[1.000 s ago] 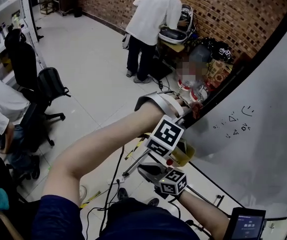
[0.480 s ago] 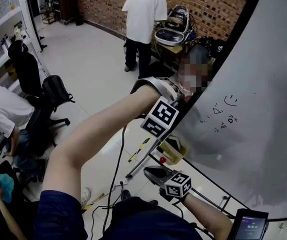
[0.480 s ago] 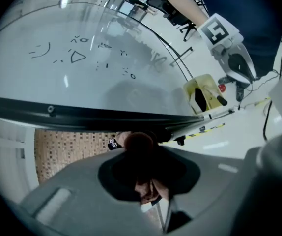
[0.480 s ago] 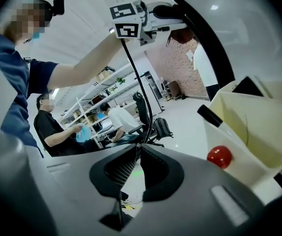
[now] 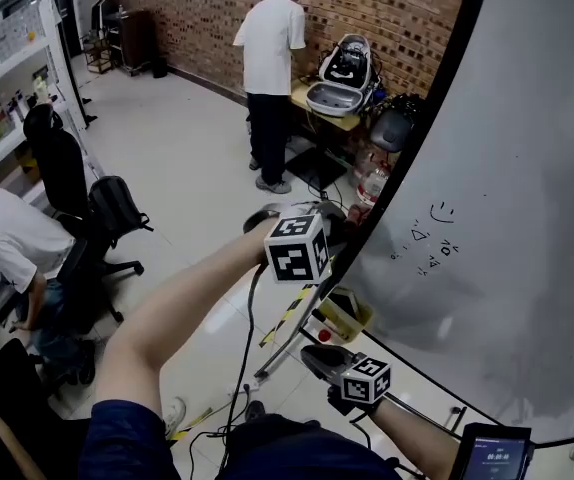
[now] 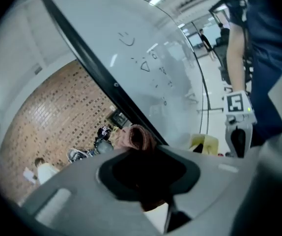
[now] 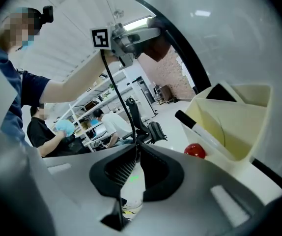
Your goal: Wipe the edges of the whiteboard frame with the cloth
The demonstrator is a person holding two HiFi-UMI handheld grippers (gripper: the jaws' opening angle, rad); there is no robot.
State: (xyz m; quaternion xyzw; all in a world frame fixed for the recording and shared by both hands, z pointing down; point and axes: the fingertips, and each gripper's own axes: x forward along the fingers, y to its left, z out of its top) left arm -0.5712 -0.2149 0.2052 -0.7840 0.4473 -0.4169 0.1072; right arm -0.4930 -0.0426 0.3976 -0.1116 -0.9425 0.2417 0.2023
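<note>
The whiteboard [image 5: 507, 218] fills the right of the head view, and its black frame edge [image 5: 417, 128] runs down its left side. My left gripper [image 5: 332, 213] is shut on a brownish-pink cloth [image 6: 138, 136], which presses against the frame edge [image 6: 97, 68]. In the head view the cloth is mostly hidden behind the gripper and its marker cube. My right gripper [image 5: 317, 356] hangs lower, under the board's yellow tray [image 5: 347, 313]. In the right gripper view its jaws [image 7: 137, 151] are shut, with nothing between them.
The yellow tray [image 7: 234, 127] holds a black marker [image 7: 200, 129] and a red round magnet [image 7: 196, 150]. A person in a white shirt [image 5: 267, 48] stands at a table by the brick wall. An office chair [image 5: 67, 168], a backpack [image 5: 117, 203], a seated person [image 5: 2, 228] and floor cables lie left.
My left gripper has rolled about its own axis with the cloth kept on the frame edge. My right gripper has shifted a little sideways below the tray. The head view has lifted.
</note>
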